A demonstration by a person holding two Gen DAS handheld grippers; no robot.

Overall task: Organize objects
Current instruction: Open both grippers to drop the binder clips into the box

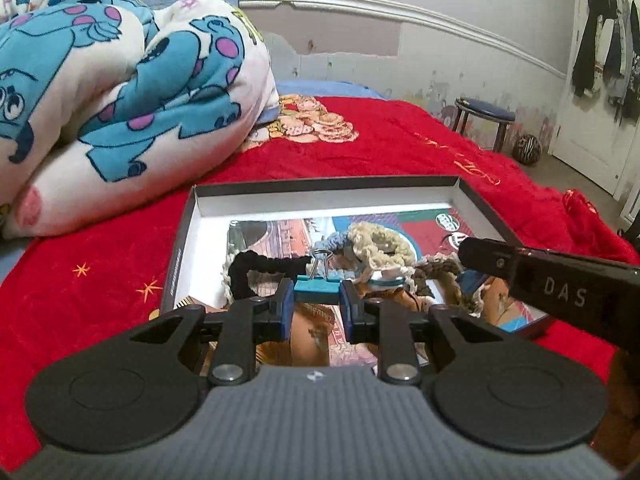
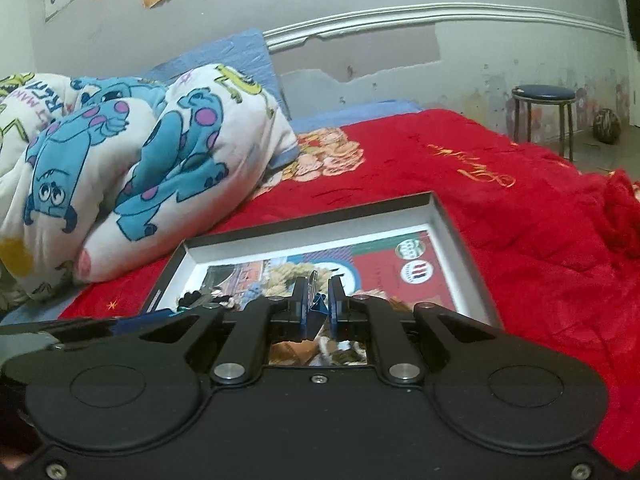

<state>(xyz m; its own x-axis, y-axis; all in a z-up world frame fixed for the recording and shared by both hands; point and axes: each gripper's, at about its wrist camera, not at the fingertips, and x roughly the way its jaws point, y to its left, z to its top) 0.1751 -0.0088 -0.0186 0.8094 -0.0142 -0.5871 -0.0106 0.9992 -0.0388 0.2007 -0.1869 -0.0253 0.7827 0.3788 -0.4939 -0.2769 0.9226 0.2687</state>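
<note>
In the left wrist view my left gripper (image 1: 317, 296) is shut on a teal binder clip (image 1: 316, 286), its wire handles pointing away from me. It hangs over a shallow dark box (image 1: 320, 184) lined with a colourful picture. In the box lie a black scrunchie (image 1: 256, 268), a cream one (image 1: 380, 240) and a brown one (image 1: 440, 272). The black housing of the other tool (image 1: 560, 288) reaches in from the right. In the right wrist view my right gripper (image 2: 318, 292) is shut on a blue binder clip (image 2: 318, 308) above the same box (image 2: 304, 226).
The box rests on a red bedspread (image 1: 400, 148). A rolled blanket with blue monster print (image 1: 120, 80) lies to its left. Beyond the bed stand a blue-topped stool (image 1: 484, 116), a striped ball (image 1: 528, 150) and a white door hung with dark clothes (image 1: 608, 40).
</note>
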